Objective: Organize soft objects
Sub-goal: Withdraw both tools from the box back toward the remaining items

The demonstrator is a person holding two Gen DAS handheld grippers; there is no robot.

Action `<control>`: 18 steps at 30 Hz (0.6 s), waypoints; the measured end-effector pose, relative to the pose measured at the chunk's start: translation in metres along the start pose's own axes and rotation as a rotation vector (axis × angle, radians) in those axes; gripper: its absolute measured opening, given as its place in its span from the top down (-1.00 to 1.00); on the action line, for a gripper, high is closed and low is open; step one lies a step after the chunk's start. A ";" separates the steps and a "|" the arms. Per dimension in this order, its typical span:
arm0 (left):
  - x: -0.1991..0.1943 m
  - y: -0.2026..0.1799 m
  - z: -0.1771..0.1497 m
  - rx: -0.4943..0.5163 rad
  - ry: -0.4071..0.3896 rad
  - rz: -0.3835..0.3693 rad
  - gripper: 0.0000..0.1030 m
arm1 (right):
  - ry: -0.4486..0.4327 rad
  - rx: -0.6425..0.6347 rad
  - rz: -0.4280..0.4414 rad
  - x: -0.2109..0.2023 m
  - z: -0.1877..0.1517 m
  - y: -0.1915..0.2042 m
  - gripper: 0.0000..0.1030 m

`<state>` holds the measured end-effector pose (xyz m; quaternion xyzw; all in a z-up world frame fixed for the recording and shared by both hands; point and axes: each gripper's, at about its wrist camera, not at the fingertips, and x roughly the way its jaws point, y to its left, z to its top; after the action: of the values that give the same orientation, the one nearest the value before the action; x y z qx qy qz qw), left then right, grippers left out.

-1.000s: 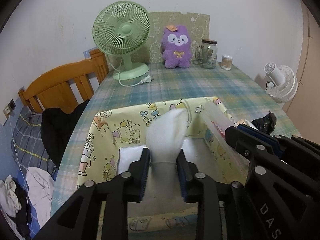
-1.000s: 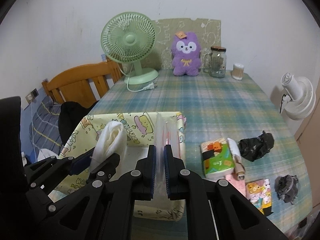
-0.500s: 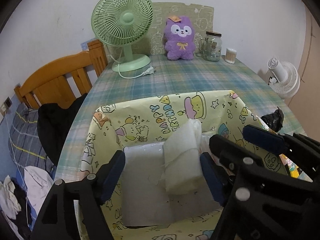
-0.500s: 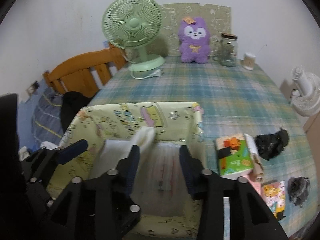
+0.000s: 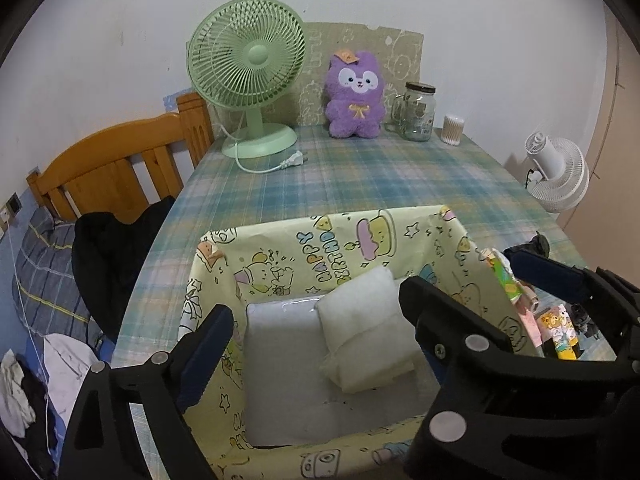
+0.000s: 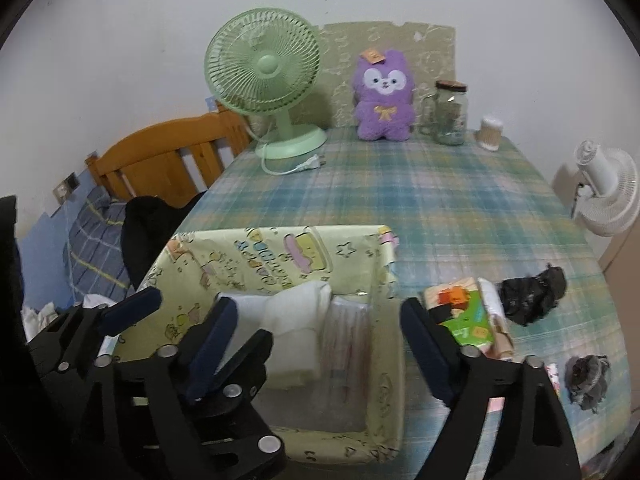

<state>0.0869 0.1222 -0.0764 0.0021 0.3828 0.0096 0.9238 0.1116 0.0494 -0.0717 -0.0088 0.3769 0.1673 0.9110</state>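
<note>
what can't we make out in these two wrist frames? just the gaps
- Clear pack in the yellow box: blurred in the right wrist view, contents unreadable; in the left wrist view the right gripper hides it.
- Box floor under the white pad: covered.
- Small packets by the box: half hidden by the right gripper, left wrist view.
- Dark bundle: too blurred to identify.

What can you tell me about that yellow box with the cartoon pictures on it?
The yellow box is open-topped, its walls covered in what looks like glossy pale paper printed with cartoon animals, stars, a cake and "Happy Birthday". It stands upright near the front of the plaid tablecloth. Inside lie a soft white folded pad and a clear plastic packet. Both open grippers hover over it; whether they touch it is unclear.
</note>
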 end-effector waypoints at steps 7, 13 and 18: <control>-0.013 -0.012 0.002 0.014 -0.031 -0.009 -0.88 | -0.043 -0.016 -0.049 -0.018 0.001 -0.006 -0.80; -0.024 -0.025 0.004 0.031 -0.069 -0.001 -0.89 | -0.099 -0.024 -0.117 -0.037 0.002 -0.014 -0.88; -0.034 -0.036 0.005 0.033 -0.099 -0.017 -0.92 | -0.117 -0.012 -0.102 -0.049 0.001 -0.024 -0.88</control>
<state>0.0667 0.0852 -0.0491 0.0147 0.3366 -0.0046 0.9415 0.0877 0.0122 -0.0399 -0.0237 0.3212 0.1234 0.9386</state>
